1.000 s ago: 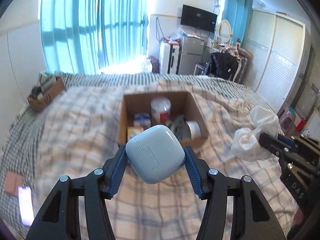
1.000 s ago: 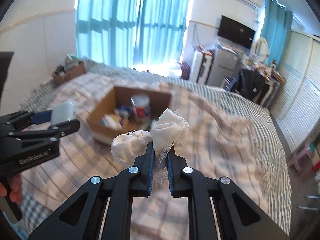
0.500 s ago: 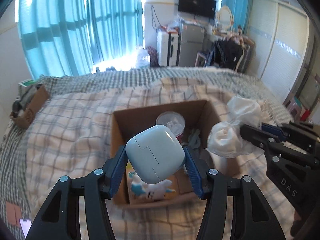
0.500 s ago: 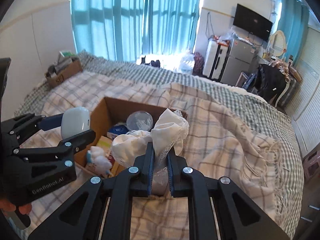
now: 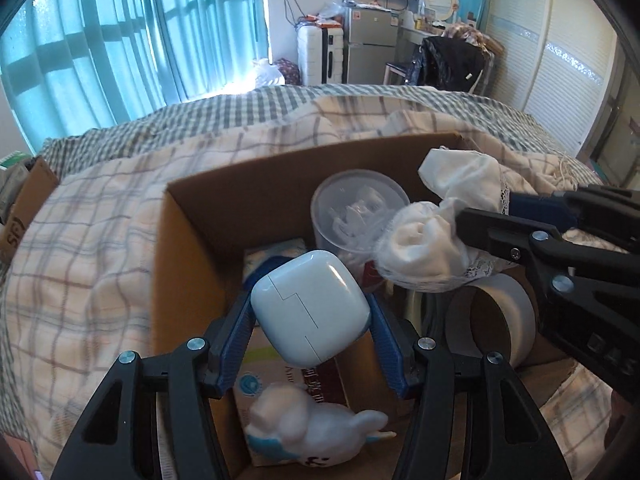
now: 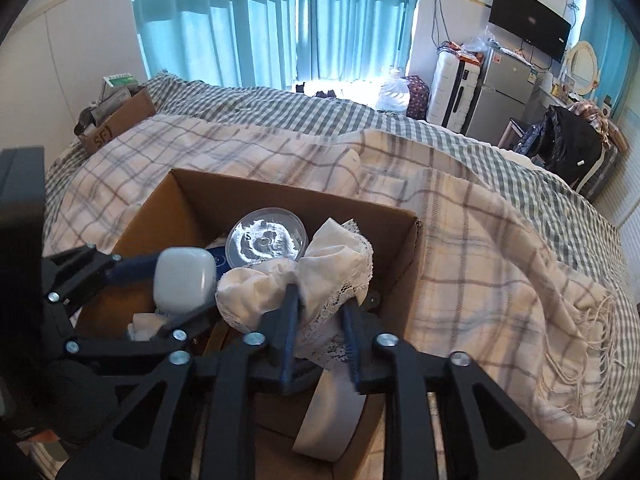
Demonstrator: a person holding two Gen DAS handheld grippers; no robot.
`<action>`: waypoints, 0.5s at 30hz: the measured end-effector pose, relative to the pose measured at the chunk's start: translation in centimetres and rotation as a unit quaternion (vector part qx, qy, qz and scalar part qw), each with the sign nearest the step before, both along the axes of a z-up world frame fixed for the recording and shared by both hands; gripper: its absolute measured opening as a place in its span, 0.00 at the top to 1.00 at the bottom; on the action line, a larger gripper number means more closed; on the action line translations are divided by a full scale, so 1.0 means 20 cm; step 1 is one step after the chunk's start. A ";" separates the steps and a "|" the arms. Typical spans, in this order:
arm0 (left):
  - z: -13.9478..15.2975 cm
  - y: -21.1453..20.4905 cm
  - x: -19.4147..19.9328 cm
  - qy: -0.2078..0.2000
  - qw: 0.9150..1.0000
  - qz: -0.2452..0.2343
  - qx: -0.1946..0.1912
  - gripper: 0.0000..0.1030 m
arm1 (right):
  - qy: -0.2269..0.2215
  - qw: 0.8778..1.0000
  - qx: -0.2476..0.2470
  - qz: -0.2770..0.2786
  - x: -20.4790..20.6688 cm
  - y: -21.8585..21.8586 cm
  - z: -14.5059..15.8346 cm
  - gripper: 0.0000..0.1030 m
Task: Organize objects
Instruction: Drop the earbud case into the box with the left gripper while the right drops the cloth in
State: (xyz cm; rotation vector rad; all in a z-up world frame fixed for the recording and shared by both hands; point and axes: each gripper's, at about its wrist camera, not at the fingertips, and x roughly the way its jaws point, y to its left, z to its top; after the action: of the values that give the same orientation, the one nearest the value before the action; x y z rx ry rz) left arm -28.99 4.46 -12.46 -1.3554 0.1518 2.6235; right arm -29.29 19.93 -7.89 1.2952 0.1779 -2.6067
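Left wrist view: left gripper (image 5: 310, 320) at lower centre, pinching rounded white plastic earbud-style case (image 5: 310, 306) between blue pads, hovering over open brown cardboard box (image 5: 176, 248) on checked blanket (image 5: 80, 240). Right side of frame: right gripper (image 5: 484, 216) reaching in, white lace-trimmed cloth bundle (image 5: 432, 236) at its tips, also over box. Right wrist view: right gripper (image 6: 320, 312) at lower centre; jaws look partly spread with cloth bundle (image 6: 296, 276) draped between the blue pads — holding it or letting go, cannot tell. Left gripper (image 6: 168, 280) at left of frame with white case (image 6: 182, 280) clamped. Box contents, left wrist view: clear lidded plastic tub (image 5: 360, 212) upper centre, grey tape roll (image 5: 492, 320) right, white plush animal toy (image 5: 312, 428) bottom centre on printed carton (image 5: 260, 364). Step, by judgement: drop-off of both items into box, well along. Next move: lower each, then spread jaws fully; case needs a free gap, probably left of tub, cloth can go on top of tape roll. Risk: grippers near each other, cloth lace snagging on pads at pull-out.
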 end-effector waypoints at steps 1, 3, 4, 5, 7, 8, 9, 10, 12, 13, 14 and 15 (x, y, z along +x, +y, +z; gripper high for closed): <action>-0.01 0.01 0.00 -0.003 1.000 0.002 -0.003 0.42 | 0.003 1.000 -0.006 -0.006 0.00 0.01 0.01 0.52; 0.00 0.01 0.02 -0.004 1.000 0.005 -0.008 0.40 | 0.012 0.999 -0.022 -0.028 0.02 0.05 0.04 0.29; 0.02 0.02 0.04 0.002 1.000 0.002 -0.012 0.37 | 0.015 0.999 -0.030 -0.034 0.03 0.06 0.06 0.29; 0.04 0.02 0.06 0.009 1.000 0.002 -0.016 0.27 | 0.018 0.998 -0.035 -0.040 0.05 0.08 0.09 0.29; 0.12 0.01 0.12 0.035 0.999 0.005 -0.021 0.17 | 0.028 0.998 -0.032 -0.049 0.08 0.10 0.14 0.29; 0.16 0.01 0.14 0.044 0.999 0.006 -0.019 0.17 | 0.035 0.998 -0.029 -0.053 0.11 0.11 0.18 0.29; 0.21 0.00 0.17 0.051 0.999 0.006 -0.015 0.15 | 0.040 0.997 -0.027 -0.057 0.14 0.12 0.21 0.29; 0.26 -0.01 0.20 0.056 0.998 0.007 -0.012 0.14 | 0.043 0.997 -0.027 -0.060 0.17 0.13 0.24 0.29; 0.35 -0.03 0.25 0.072 0.997 0.012 -0.010 0.08 | 0.054 0.996 -0.027 -0.067 0.25 0.14 0.32 0.29; 0.42 -0.04 0.29 0.084 0.996 0.017 -0.008 0.08 | 0.059 0.996 -0.025 -0.068 0.28 0.15 0.36 0.29; 0.46 -0.05 0.32 0.093 0.996 0.019 -0.006 0.08 | 0.070 0.995 -0.020 -0.071 0.33 0.15 0.42 0.29; 0.52 -0.05 0.34 0.101 0.995 0.019 -0.005 0.08 | 0.080 0.994 -0.018 -0.072 0.38 0.15 0.47 0.29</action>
State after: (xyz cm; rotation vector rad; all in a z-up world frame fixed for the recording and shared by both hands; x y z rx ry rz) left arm -22.09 3.37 -2.11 -1.1044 0.1679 2.7900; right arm -21.67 22.99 1.48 1.1250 0.0651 -2.8233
